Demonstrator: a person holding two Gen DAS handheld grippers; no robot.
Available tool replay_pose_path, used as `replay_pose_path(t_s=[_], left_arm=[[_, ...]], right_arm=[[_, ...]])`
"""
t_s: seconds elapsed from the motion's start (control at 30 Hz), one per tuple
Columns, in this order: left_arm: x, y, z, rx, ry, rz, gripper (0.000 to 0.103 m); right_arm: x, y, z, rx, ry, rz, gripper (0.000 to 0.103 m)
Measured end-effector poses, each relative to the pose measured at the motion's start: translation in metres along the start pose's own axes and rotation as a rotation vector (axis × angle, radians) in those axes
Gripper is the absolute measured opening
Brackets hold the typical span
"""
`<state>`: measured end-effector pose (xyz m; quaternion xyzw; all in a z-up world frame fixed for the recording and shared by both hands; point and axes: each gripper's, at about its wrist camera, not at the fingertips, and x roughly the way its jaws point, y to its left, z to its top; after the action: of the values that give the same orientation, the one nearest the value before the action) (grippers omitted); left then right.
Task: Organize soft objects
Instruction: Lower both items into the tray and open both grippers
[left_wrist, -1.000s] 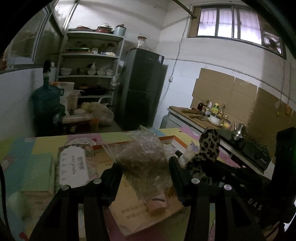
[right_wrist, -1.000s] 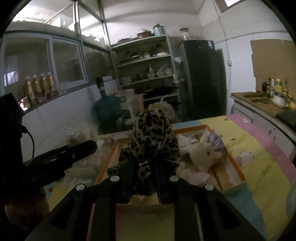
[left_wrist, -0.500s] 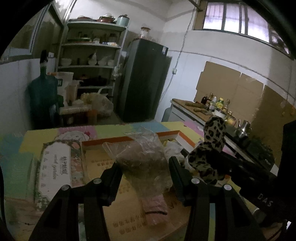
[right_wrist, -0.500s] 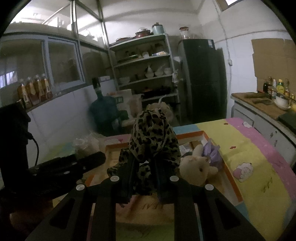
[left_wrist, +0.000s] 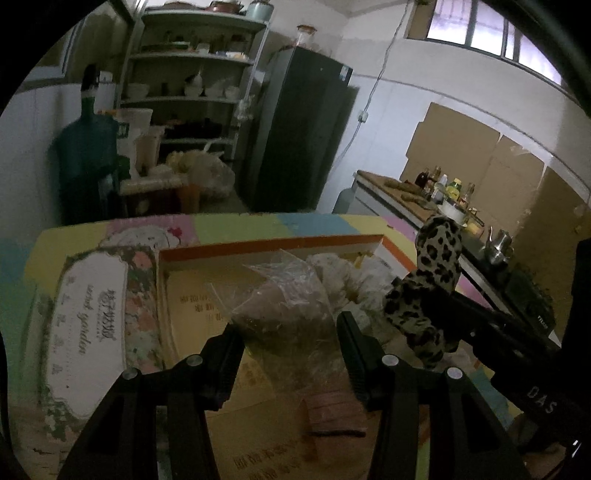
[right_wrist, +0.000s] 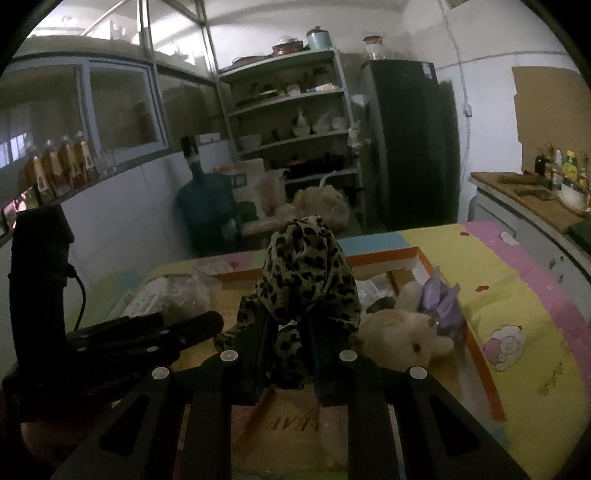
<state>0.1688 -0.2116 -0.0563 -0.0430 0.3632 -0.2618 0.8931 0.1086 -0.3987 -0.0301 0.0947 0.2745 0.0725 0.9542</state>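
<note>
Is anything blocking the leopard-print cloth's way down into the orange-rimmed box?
Partly. The leopard-print cloth, held by the right gripper, hangs above the box; a cream plush toy lies beside it, but bare box floor shows below.

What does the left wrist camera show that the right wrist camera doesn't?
Only the left wrist view: the floral box lid beside the orange-rimmed box, and the kettle. Only the right wrist view: the cream plush bunny in the box, and bottles on the ledge. Both: the leopard-print cloth, the clear plastic bag, shelves and fridge.
</note>
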Motion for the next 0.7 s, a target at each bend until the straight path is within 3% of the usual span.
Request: replay_pose_path(t_s=[0.5, 0.7], left_arm=[[0.010, -0.002, -0.001, 0.023, 0.022, 0.015, 0.052], [0.010, -0.001, -0.001, 0.022, 0.017, 0.002, 0.052]], right_arm=[[0.032, -0.010, -0.003, 0.029, 0.088, 0.020, 0.022], [0.033, -0.014, -0.006, 0.048, 0.094, 0.029, 0.033]])
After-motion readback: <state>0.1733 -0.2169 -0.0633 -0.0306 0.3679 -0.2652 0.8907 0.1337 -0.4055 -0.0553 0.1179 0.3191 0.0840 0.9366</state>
